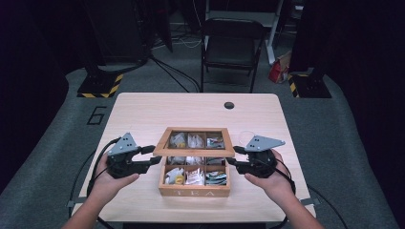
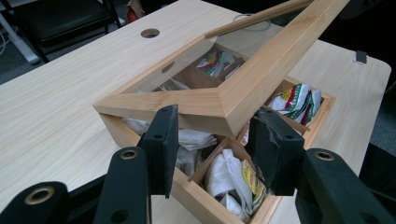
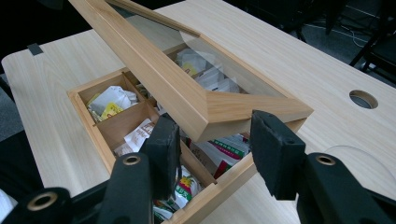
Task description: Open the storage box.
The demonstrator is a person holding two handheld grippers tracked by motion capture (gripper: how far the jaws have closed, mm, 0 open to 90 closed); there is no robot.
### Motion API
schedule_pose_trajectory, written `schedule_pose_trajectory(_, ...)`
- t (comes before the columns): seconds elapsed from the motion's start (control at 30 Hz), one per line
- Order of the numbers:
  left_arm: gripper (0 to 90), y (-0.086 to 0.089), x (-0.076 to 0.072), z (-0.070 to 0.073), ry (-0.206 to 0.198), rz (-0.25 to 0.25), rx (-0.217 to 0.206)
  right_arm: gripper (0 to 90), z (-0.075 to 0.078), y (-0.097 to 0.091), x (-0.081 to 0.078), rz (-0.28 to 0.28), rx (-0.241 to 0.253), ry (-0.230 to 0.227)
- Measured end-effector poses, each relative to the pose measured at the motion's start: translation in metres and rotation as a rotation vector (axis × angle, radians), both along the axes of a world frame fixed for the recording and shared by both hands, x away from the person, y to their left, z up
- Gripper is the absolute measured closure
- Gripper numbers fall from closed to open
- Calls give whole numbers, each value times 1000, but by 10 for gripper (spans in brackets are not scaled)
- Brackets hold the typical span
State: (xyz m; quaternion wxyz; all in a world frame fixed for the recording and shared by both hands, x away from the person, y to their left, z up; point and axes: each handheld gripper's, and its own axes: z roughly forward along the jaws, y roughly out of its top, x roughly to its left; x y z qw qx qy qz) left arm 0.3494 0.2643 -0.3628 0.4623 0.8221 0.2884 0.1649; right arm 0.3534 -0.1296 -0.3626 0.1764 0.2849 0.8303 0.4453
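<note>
I see raised lid (image 1: 194, 141) hiding far tea-box (image 1: 194, 183) compartments; left gripper (image 1: 154, 155) and right gripper (image 1: 232, 156) fingers pinch its front corners.

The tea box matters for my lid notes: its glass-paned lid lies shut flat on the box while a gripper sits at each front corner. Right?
Not quite. The lid is lifted, tilted above the tea box, as the left gripper view shows. A gripper does sit at each front corner: left gripper, right gripper.

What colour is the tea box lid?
The lid is light tan wood around a clear window; the right gripper view shows it best.
</note>
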Motion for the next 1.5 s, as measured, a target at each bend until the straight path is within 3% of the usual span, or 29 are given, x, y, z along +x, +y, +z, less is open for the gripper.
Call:
schedule_pose_trajectory(0.17,539,0,2,3,11,-5,6,530,4,0,3,4,-11,10)
schedule_pose_trajectory(0.27,539,2,6,7,17,-6,-14,530,8,-1,7,2,4,35)
schedule_pose_trajectory(0.57,549,2,17,18,9,-16,-17,535,17,-2,16,-3,34,28)
schedule_pose_trajectory(0.7,549,3,24,23,12,-11,-41,485,18,-4,23,-17,59,38)
schedule_pose_trajectory(1.1,561,3,38,36,2,0,-59,487,17,-3,48,-53,40,28)
schedule_pose_trajectory(1.27,561,5,43,38,11,-4,-76,553,16,-2,59,-41,37,18)
schedule_pose_trajectory(1.4,562,5,44,38,-5,-8,-84,584,17,-2,64,-41,69,46)
schedule_pose_trajectory(1.5,557,7,46,37,-5,-16,-99,584,17,-1,65,-37,59,36)
